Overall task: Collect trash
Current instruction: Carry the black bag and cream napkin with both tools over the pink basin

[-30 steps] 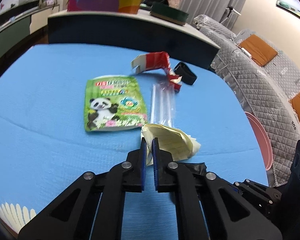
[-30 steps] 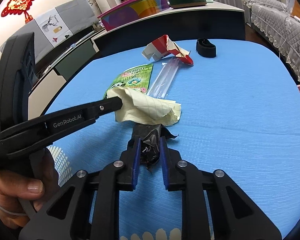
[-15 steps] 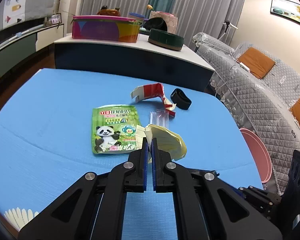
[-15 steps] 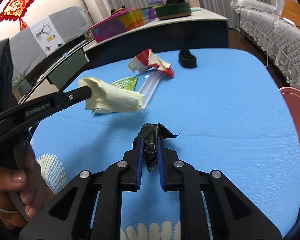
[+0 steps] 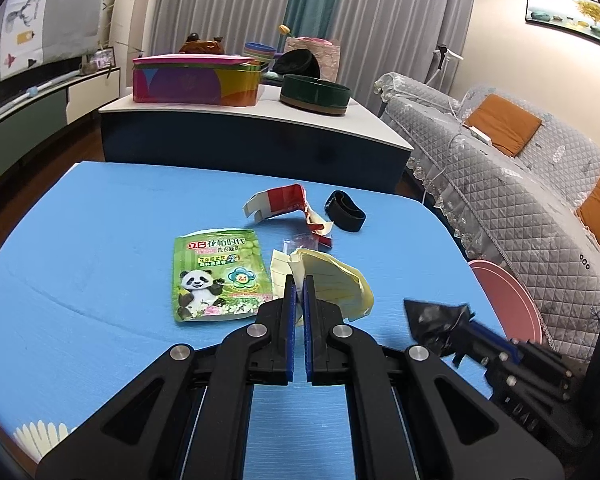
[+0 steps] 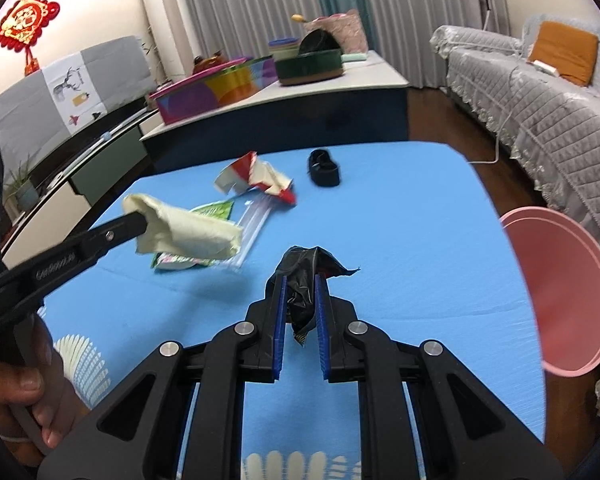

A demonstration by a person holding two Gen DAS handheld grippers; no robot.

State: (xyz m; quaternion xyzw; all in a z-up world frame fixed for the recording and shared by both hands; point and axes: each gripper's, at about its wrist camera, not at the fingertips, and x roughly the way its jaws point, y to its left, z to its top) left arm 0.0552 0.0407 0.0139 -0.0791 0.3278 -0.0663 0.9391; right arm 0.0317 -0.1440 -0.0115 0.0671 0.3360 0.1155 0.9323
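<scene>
Blue desk (image 5: 80,240) with trash still scattered toward its far edge, both grippers loaded.

Left hand-held gripper (image 5: 298,280) is pinching a crumpled yellow paper (image 5: 336,280), lifted off the desk surface. Right hand-held gripper (image 6: 300,284) is clamped on a black plastic scrap (image 6: 304,276), also in the air. Lying on the desk: a green panda packet (image 5: 216,276), a red and white carton (image 5: 284,204), a clear sleeve (image 6: 256,216) and a black strap (image 5: 346,210) near the back edge. Pink bin (image 6: 560,292) sits just past the right edge, with bare blue in front of it.
</scene>
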